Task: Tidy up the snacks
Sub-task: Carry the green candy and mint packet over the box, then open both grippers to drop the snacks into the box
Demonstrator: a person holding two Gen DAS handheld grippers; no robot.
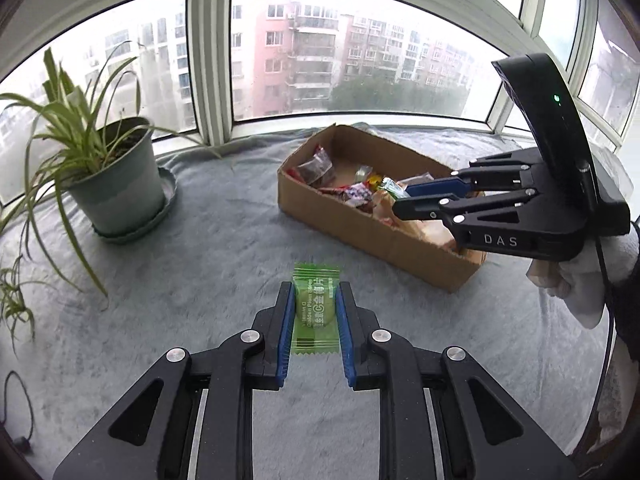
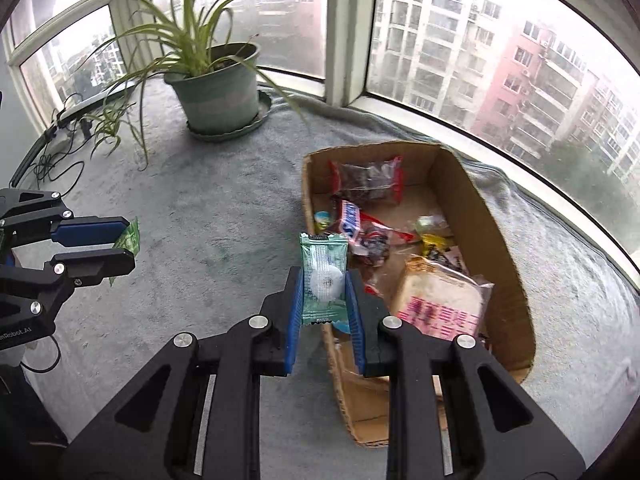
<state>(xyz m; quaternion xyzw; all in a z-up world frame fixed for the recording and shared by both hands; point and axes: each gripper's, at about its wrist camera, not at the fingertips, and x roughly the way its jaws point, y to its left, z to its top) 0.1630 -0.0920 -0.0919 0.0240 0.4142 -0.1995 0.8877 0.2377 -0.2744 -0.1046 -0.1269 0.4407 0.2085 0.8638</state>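
My left gripper (image 1: 315, 294) is shut on a green plum-slice candy packet (image 1: 315, 308) and holds it above the grey cloth, left of the cardboard box (image 1: 344, 224). It also shows in the right wrist view (image 2: 120, 242) with the green packet (image 2: 130, 237) between its fingers. My right gripper (image 2: 323, 280) is shut on a pale teal candy packet (image 2: 323, 276) over the box's near left wall (image 2: 307, 200). In the left wrist view the right gripper (image 1: 400, 196) hangs over the box. Several snack packets (image 2: 370, 184) and a bread pack (image 2: 440, 300) lie inside the box.
A potted spider plant (image 1: 116, 184) stands at the left on the grey cloth (image 1: 200, 280); it also shows in the right wrist view (image 2: 218, 88). Cables and a dark bar (image 2: 52, 140) lie at the far left. Windows run behind everything.
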